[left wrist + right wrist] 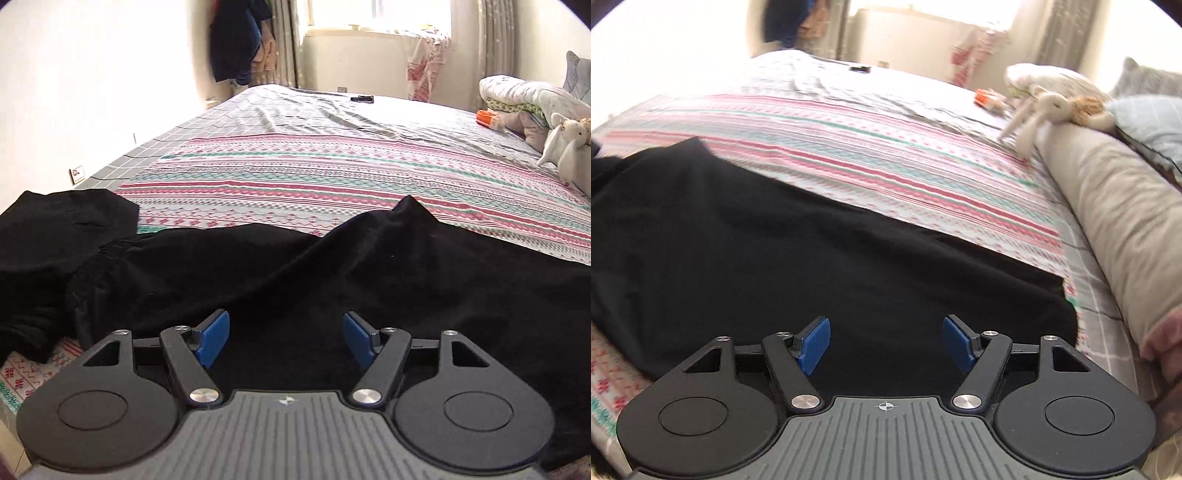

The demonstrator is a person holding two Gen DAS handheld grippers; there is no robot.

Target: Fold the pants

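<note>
Lying spread along the near edge of the bed (332, 110): black pants (295, 280), running from the near left corner toward the near right. Bunching at the left end into a gathered waistband with a loose flap thrown over it; rising into a pointed peak toward the middle of the far edge. Ending, in the right wrist view, in a straight hem (1067, 306) just short of the bed's right side, the cloth there lying flat and smooth.

Hovering over the near part of the pants, left gripper (286, 338) with blue fingers (212, 338) spread wide, gripping nothing, black cloth showing between them. Hovering likewise toward the hem end, right gripper (886, 341), fingers (814, 343) parted and empty, cloth beneath; touching or not, impossible to tell in either view.

Stretching beyond the far edge of the pants, a striped pink and teal sheet (351, 177), bare across the middle of the bed. Sitting along the right edge: a long beige bolster (1115, 206), a white plush rabbit (563, 142), folded quilts (524, 96). Resting near the far edge, a small dark object (362, 98).
</note>
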